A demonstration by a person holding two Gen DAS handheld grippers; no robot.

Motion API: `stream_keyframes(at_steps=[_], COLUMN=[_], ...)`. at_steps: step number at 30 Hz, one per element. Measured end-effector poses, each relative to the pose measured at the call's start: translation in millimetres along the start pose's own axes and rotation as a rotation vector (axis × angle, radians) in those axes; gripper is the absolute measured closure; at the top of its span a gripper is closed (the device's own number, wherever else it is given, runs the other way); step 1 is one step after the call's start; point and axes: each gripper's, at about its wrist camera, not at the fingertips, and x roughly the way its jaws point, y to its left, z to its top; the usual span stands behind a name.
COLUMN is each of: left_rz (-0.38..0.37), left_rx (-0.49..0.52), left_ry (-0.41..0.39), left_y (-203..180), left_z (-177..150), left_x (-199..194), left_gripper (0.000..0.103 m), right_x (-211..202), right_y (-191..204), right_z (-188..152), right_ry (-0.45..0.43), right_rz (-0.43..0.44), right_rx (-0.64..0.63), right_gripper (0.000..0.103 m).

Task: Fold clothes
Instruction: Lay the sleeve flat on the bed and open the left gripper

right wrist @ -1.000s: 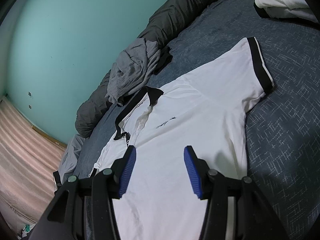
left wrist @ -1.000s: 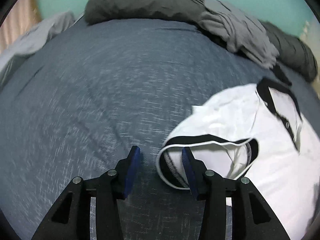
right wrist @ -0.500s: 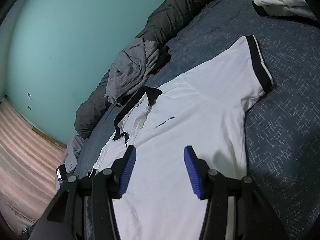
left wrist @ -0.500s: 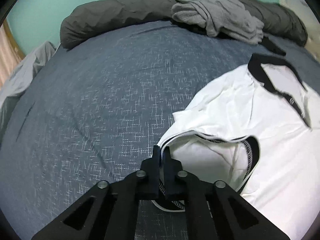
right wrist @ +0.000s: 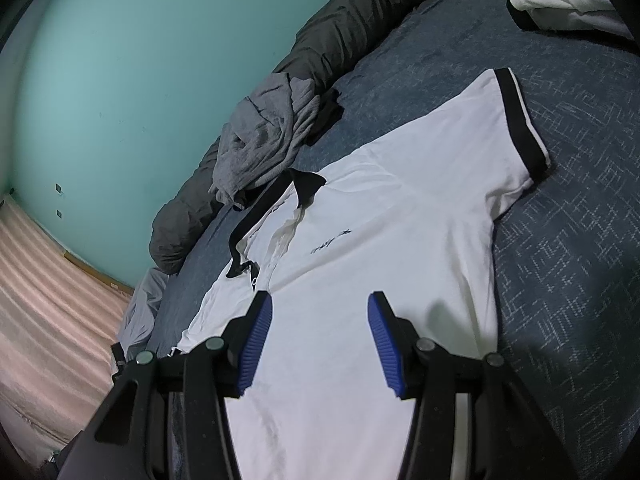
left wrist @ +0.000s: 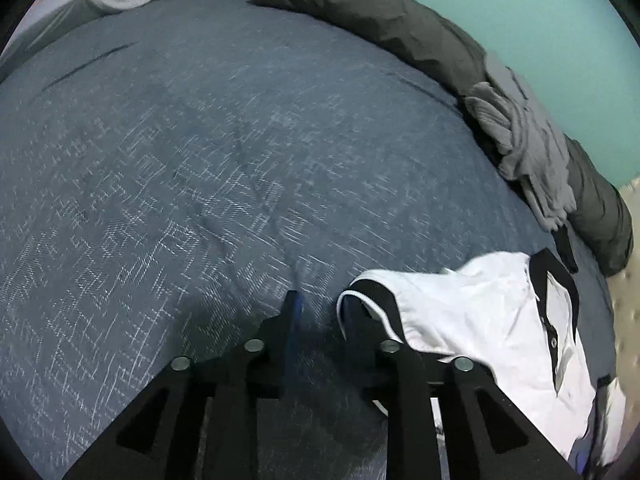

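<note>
Home bedroom: bed (left wrist: 240,160), teal wall (right wrist: 140,60)

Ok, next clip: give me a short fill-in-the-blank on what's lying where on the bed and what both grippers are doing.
1. The white polo shirt has a collar and sleeve cuffs coloured ____.
2. The right gripper hangs above the shirt with its jaws ____.
3. The crumpled grey garment lies against the dark rolled bedding, beside the shirt's ____.
4. The left gripper is open next to the shirt's ____.

Missing words: black; open; collar; sleeve
</note>
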Motion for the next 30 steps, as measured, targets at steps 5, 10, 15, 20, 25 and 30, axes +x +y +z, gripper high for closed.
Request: stream_keyframes(at_steps=[5, 10, 15, 20, 25, 30], left_rz=[-0.070, -0.132, -0.151, -0.183, -0.167, -0.160], left_rx=[0.033, 0.073, 0.141, 0.191, 0.231, 0.179], left_ry=[-0.005, 0.047, 0.087, 0.117, 0.141, 0.123], left_y=[-20, -49, -73, -88, -87, -65], left_z=[-9, -15, -23, -35, -50, -58], left_x=[-21, -22, -12, -9, -12, -25], left_gripper=[0.065, 0.056, 0.056, 0.057, 0.100, 0.101], right_x=[-1, -1, -2, -4, -5, -8], right_y=[1, 3, 4, 4, 3, 4], right_z=[0, 0, 0, 2, 4, 5], right_ry=[-0.005, -0.005, -0.008, -0.015, -0.017, -0.023], right_rz=[0.001, 0.004, 0.010, 0.015, 0.020, 0.030], right_rx=[0.001, 0.001, 0.002, 0.009, 0.020, 0.023], right_gripper=[0.052, 0.052, 0.052, 0.052, 0.052, 0.052])
